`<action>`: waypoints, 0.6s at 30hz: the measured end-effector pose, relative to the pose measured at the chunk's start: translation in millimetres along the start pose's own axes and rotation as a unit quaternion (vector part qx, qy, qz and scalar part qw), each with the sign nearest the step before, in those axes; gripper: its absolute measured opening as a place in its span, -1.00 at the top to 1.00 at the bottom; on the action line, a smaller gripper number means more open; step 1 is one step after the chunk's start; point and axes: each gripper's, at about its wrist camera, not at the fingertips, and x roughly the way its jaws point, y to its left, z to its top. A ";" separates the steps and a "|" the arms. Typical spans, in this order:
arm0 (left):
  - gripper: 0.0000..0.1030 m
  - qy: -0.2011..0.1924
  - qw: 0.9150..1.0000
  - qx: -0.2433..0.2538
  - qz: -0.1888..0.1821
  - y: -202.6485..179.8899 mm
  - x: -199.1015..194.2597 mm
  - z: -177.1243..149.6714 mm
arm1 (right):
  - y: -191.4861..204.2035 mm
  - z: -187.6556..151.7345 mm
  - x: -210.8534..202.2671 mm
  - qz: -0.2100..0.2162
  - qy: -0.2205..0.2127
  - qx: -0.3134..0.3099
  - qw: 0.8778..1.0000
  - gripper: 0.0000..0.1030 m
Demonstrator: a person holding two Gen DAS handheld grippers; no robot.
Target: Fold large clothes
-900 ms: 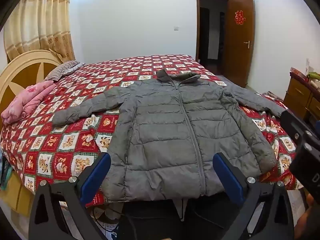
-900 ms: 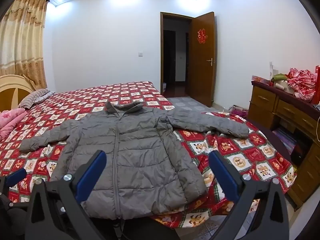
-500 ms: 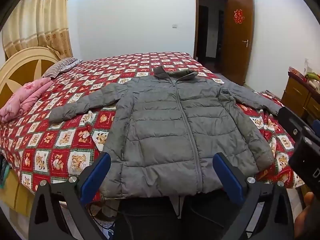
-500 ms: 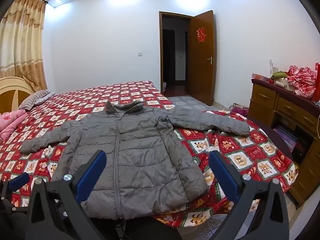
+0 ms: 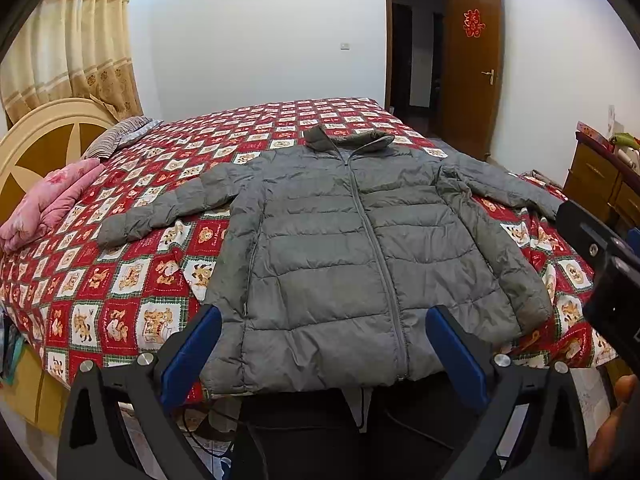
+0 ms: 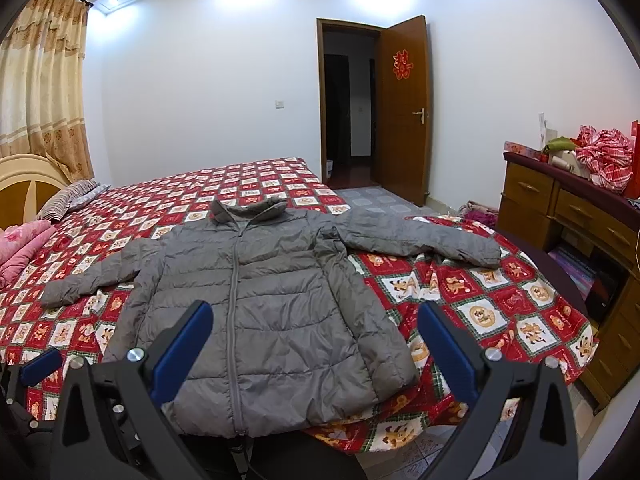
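Observation:
A grey puffer jacket (image 5: pixel 352 248) lies flat and zipped on the bed, collar away from me, both sleeves spread out to the sides; it also shows in the right wrist view (image 6: pixel 256 304). My left gripper (image 5: pixel 324 344) is open and empty, held just before the jacket's hem at the bed's near edge. My right gripper (image 6: pixel 316 340) is open and empty, also near the hem, to the right of the left one. The right gripper's body shows at the right edge of the left wrist view (image 5: pixel 600 272).
The bed has a red patterned bedspread (image 5: pixel 120 280). A pink quilt (image 5: pixel 48 200) and striped pillow (image 5: pixel 116 140) lie by the headboard at left. A wooden dresser (image 6: pixel 580 216) with red cloth stands at right. An open door (image 6: pixel 404 112) is at the back.
Both grippers have drawn slightly closer to the bed and tilted up a little. The jacket has not moved. Both stay open.

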 end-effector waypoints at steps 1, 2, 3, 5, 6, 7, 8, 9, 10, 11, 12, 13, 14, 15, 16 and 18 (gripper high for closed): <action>-0.98 0.000 1.000 0.000 0.000 -0.1 0.0 -0.3 | -0.7 0.1 0.1 0.000 0.001 0.001 1.000 -1.00; -0.98 0.000 1.000 -0.001 0.000 -0.2 0.1 -0.5 | 0.0 -0.4 0.0 0.000 0.000 0.001 1.000 -1.00; -0.98 0.000 1.000 -0.001 0.000 -0.9 0.5 -0.5 | 0.5 -0.8 -0.1 -0.001 -0.001 0.000 1.000 -1.00; -0.98 0.000 1.000 0.000 0.000 -1.8 0.8 -0.8 | 0.6 -0.9 -0.1 -0.001 -0.001 -0.001 1.000 -1.00; -0.98 0.000 1.000 0.001 0.001 -1.9 0.8 -0.9 | 0.5 -1.0 -0.1 -0.001 -0.001 -0.001 1.000 -1.00; -0.98 0.000 1.000 0.000 0.000 -1.6 0.9 -1.0 | 0.3 -0.8 -0.1 -0.001 -0.001 -0.001 1.000 -1.00; -0.98 0.000 1.000 0.001 0.000 -1.6 0.9 -1.1 | 0.1 -0.8 0.0 0.000 -0.001 -0.001 1.000 -1.00; -0.98 0.000 1.000 0.001 0.000 -1.5 1.0 -0.9 | -0.2 -0.9 0.0 0.001 -0.001 -0.001 1.000 -1.00; -0.98 0.000 1.000 0.000 0.001 -1.6 1.1 -0.8 | -0.4 -1.1 0.1 0.000 -0.001 -0.001 1.000 -1.00; -0.98 0.000 1.000 0.000 0.001 -1.7 1.1 -0.9 | -0.4 -0.5 0.2 -0.001 -0.001 -0.001 1.000 -1.00; -0.98 0.001 1.000 0.000 0.001 -1.8 1.2 -1.1 | -0.6 -0.4 0.2 0.000 0.000 0.000 1.000 -1.00; -0.98 0.001 1.000 0.000 0.000 -1.3 1.0 -1.0 | -0.6 -0.3 0.2 0.001 0.000 0.000 1.000 -1.00; -0.98 0.001 1.000 0.000 0.001 -1.3 1.0 -1.1 | -0.5 -0.3 0.3 0.000 0.000 0.000 1.000 -1.00; -0.98 0.001 1.000 0.000 0.001 -1.3 0.8 -1.3 | -0.7 -0.4 0.3 0.000 0.000 0.000 1.000 -1.00; -0.98 0.000 1.000 0.000 0.001 -1.3 1.0 -1.1 | -0.5 -0.1 0.4 0.000 0.000 0.000 1.000 -1.00; -0.98 0.001 1.000 0.001 0.001 -1.3 1.1 -0.9 | -0.6 -0.2 0.6 0.001 0.000 0.001 1.000 -1.00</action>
